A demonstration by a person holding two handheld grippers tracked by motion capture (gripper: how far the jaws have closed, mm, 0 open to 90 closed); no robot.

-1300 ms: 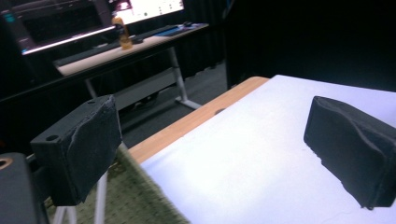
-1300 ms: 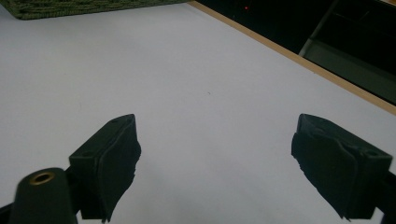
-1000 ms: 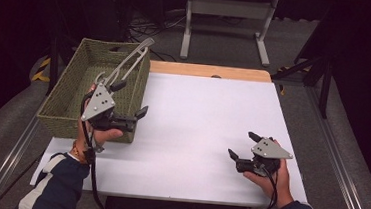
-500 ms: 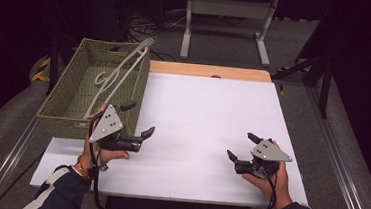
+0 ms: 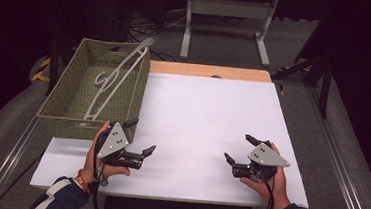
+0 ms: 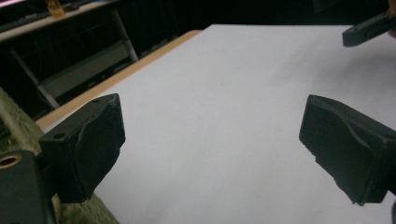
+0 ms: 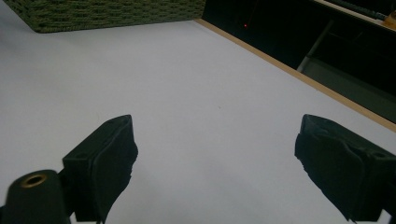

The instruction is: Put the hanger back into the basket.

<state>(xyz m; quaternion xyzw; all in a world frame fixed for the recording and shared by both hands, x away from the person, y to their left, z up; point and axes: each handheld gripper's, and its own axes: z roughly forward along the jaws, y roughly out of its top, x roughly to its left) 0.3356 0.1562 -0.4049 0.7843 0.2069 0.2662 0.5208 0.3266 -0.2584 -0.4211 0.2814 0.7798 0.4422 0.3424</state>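
A woven green basket (image 5: 67, 110) stands on the left of the white table (image 5: 207, 116). A pale clothes hanger (image 5: 118, 76) lies in it, its far end propped over the basket's back rim. My left gripper (image 5: 141, 136) is held just in front of the basket's near right corner, open and holding nothing; its jaws (image 6: 212, 149) stand wide over bare table. My right gripper (image 5: 238, 149) is near the front right of the table, open as well, with only white surface between its jaws (image 7: 215, 163).
The table's wooden far edge (image 5: 208, 71) borders dark floor with a grey metal stand (image 5: 228, 10) and cables. The basket's wall (image 7: 102, 14) appears far off in the right gripper view. One jaw of the other gripper (image 6: 369, 28) shows in the left gripper view.
My left gripper has drawn back from the basket's near corner toward the table's front edge, with nothing in it. The hanger stays in the basket. The right gripper has barely moved.
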